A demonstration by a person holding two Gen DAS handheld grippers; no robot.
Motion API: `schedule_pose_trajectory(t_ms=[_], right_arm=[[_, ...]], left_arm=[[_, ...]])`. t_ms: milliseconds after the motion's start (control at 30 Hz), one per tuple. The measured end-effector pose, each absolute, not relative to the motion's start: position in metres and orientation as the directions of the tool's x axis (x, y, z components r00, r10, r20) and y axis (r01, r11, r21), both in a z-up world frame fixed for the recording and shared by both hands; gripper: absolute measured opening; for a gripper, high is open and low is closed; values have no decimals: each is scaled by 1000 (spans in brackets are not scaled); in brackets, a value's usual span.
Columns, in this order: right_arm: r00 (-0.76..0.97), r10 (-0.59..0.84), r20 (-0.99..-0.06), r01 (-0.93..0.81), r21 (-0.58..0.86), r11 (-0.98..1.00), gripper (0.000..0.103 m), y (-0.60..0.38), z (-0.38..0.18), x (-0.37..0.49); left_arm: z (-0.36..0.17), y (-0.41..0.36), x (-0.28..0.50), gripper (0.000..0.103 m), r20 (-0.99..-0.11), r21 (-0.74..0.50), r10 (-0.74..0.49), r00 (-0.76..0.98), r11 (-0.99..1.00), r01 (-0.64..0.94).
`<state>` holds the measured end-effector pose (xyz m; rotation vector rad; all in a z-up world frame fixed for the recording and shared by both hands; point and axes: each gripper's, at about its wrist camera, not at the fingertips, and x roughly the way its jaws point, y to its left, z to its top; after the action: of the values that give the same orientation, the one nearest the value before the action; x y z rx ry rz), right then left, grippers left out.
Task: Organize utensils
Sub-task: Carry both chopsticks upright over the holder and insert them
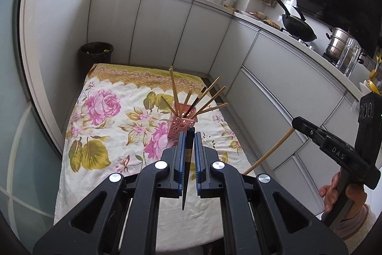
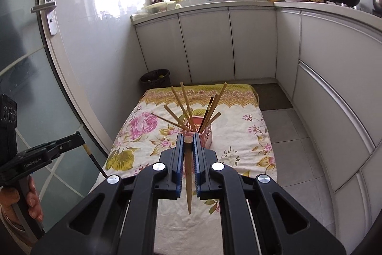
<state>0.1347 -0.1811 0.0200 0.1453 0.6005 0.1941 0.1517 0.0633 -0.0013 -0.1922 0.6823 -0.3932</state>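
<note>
A pink lattice holder [image 1: 182, 125] stands on the floral cloth and holds several wooden chopsticks and one black chopstick; it also shows in the right wrist view [image 2: 207, 133]. My left gripper [image 1: 190, 135] is shut on a black chopstick [image 1: 187, 166], held above the cloth just in front of the holder. My right gripper [image 2: 188, 136] is shut on a wooden chopstick [image 2: 188, 171], also above the cloth near the holder. In the left wrist view the right gripper [image 1: 296, 122] shows at the right with its wooden chopstick [image 1: 269, 152]. In the right wrist view the left gripper [image 2: 80, 136] shows at the left.
The floral cloth [image 1: 107, 135] covers a low table. White cabinets [image 1: 167, 28] run along the back and right. A dark waste bin [image 1: 95, 54] stands at the table's far left corner. A glass door [image 2: 28, 87] is at the left. A wok [image 1: 297, 26] sits on the counter.
</note>
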Motion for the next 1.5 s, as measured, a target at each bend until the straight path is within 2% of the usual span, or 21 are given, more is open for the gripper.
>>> schedule_pose_trajectory(t_ms=[433,700,833,1033,1133,1333,1500], right_arm=[[896,214,-388,-118,256,959,8,-219,135,161],[925,214,-314,-136,254,958,8,-223,168,208],[929,218,-299,-141,260,955,8,-223,167,233],[917,227,-329,-143,260,955,8,-217,143,270],[904,230,-362,-141,256,956,8,-211,125,285],[894,234,-382,-143,251,957,8,-193,104,306],[895,220,-388,-146,211,966,8,-170,84,325]], left_arm=[[99,13,204,6,-472,-224,-452,757,892,393],[110,-19,280,6,-451,-173,-425,785,904,390],[94,-30,319,6,-476,-167,-409,779,911,376],[43,-33,350,6,-544,-186,-402,736,914,361],[40,-20,344,6,-518,-218,-419,746,908,359],[71,19,315,7,-393,-286,-457,798,885,367],[78,44,306,7,-374,-296,-452,810,886,358]])
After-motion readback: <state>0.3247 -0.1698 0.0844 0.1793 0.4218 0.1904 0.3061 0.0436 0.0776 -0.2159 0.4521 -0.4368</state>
